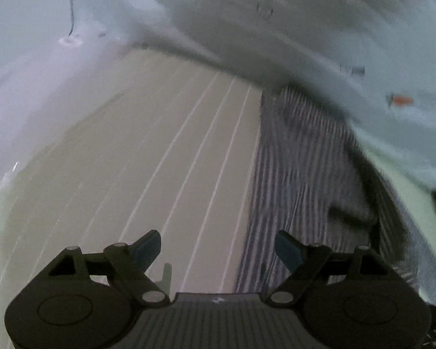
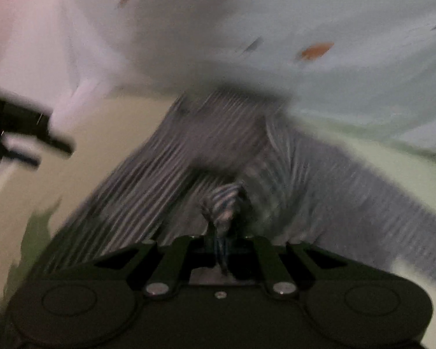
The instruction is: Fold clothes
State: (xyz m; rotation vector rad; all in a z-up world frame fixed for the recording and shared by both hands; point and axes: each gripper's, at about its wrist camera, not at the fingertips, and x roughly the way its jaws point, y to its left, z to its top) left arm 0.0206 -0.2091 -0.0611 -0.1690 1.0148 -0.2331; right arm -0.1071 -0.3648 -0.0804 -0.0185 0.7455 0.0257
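On the left, the left gripper [image 1: 218, 250] hangs with its jaws spread wide and nothing between them, above a beige surface [image 1: 160, 160] crossed by thin pale lines; whether that surface is a worktop or a bed cover the blur does not let one say. Just to its right, in the same view, the striped garment [image 1: 299, 174] lies with one long straight edge running down the beige surface, which suggests a fold or a laid-out side there; a pale blue sheet with small orange marks [image 1: 305, 29] billows over the far end of it.

Further right, in the right wrist view, the right gripper [image 2: 222, 218] has its jaws nearly together on a bunched pinch of the same striped cloth [image 2: 223, 200], with the fabric fanning away from the pinch in two lifted wings; the picture is heavily smeared, so finer detail is lost.

As a judgement, the fold is only partly made; one side of the garment looks placed and let go, while the right-hand portion is in the air and must be laid over, released and smoothed; no neat finished bundle shows anywhere.
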